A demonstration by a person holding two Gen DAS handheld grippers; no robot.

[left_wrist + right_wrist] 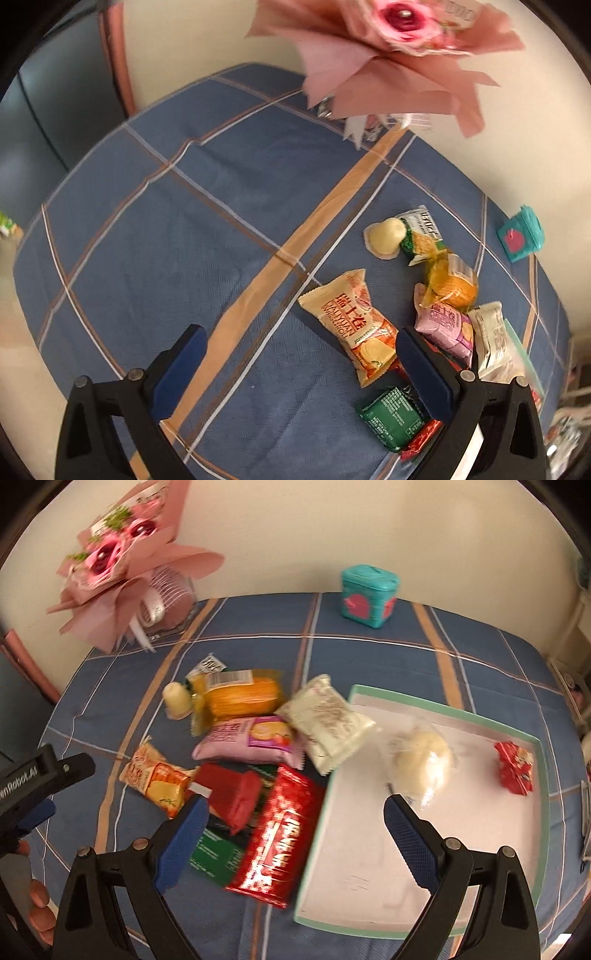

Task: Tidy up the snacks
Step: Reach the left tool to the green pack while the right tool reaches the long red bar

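Several snack packs lie in a pile on the blue plaid cloth. In the right wrist view I see a long red pack (279,836), a red box (231,794), a green pack (214,853), a pink pack (251,740), a yellow cake pack (240,694) and a white pack (328,722) leaning on the rim of the mint-edged white tray (532,834). The tray holds a clear-wrapped white bun (423,758) and a small red pack (515,768). My right gripper (293,821) is open above the long red pack. My left gripper (301,356) is open and empty, left of the orange pack (354,326).
A pink flower bouquet (118,568) stands at the back left by a small fan (166,598). A teal box (369,596) stands at the back by the wall. The left gripper body (33,786) shows at the left edge of the right wrist view.
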